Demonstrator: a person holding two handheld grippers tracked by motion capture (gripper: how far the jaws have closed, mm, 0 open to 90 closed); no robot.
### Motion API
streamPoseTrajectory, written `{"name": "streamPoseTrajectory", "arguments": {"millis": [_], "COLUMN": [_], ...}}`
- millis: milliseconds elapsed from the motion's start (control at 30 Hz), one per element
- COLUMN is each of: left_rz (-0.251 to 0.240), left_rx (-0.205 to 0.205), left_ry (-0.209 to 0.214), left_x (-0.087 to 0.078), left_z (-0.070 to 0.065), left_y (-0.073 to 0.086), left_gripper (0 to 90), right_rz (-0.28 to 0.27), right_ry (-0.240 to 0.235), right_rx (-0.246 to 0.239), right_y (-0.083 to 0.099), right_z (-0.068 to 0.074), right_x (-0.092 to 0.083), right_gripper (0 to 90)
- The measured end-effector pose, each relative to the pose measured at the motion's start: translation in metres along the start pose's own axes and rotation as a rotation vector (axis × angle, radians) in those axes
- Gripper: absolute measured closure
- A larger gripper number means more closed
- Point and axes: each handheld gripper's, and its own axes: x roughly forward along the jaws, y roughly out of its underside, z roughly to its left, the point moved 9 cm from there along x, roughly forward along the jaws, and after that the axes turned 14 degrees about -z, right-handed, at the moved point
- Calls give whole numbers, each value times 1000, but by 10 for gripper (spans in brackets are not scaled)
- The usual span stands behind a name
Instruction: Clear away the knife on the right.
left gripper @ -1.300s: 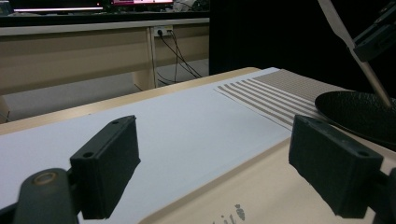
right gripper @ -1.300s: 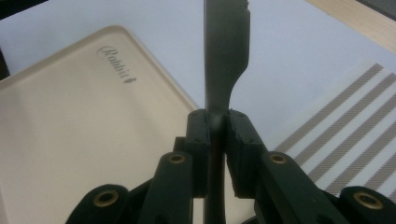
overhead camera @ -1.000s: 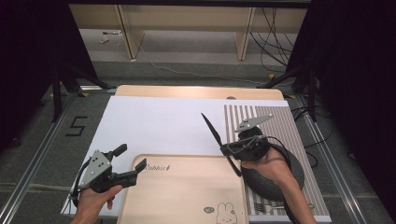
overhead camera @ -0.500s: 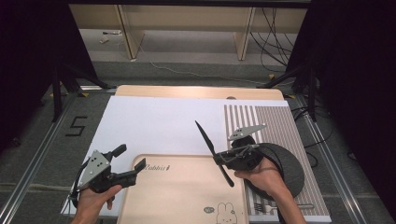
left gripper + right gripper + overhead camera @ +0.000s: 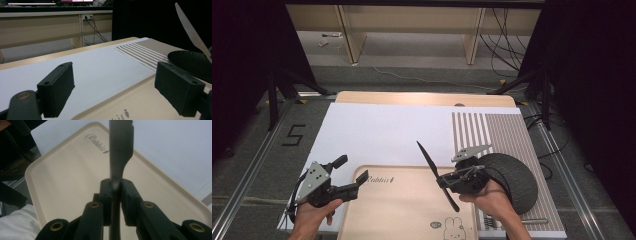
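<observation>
A silver table knife point(image 5: 432, 167) with a serrated edge sits clamped by its handle in my right gripper point(image 5: 444, 183), blade pointing up and away over the beige tray point(image 5: 407, 215). In the right gripper view the pads point(image 5: 106, 192) pinch the knife point(image 5: 120, 150) above the tray point(image 5: 62, 177). My left gripper point(image 5: 350, 173) hovers at the tray's left edge, jaws wide apart and empty. In the left gripper view, the left gripper point(image 5: 117, 92) faces the knife point(image 5: 192, 32) and a black plate point(image 5: 190, 61).
The black plate point(image 5: 518, 179) rests on a striped placemat point(image 5: 502, 132) at the right, just behind my right hand. A white sheet point(image 5: 382, 130) covers the table's middle. A thin metal piece point(image 5: 532, 220) lies on the placemat near the front edge.
My right gripper has carried the knife leftward and a little lower, from beside the plate to over the tray. The left gripper has stayed where it was.
</observation>
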Motion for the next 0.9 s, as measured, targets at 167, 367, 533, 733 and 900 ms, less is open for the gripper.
{"name": "streamPoseTrajectory", "arguments": {"millis": [167,367,533,733,900], "left_rz": [-3,-5,-3,-3,-5], "left_rx": [-5,-6,-4,-4,-6], "left_ry": [3,5,8,3,3], "left_x": [0,0,0,-1,-1], "left_z": [-1,-2,-3,-2,-2], "left_y": [0,-1,-1,-1,-1], "left_gripper": [156,156,156,156,156], "right_rz": [3,14,29,43,63], "right_ry": [-8,-24,-19,-12,-8], "right_rx": [14,33,52,70,83], "right_y": [8,18,28,37,44], "right_z": [6,15,18,18,20], "right_x": [0,2,3,2,2], "right_gripper": [808,807,807,807,807]}}
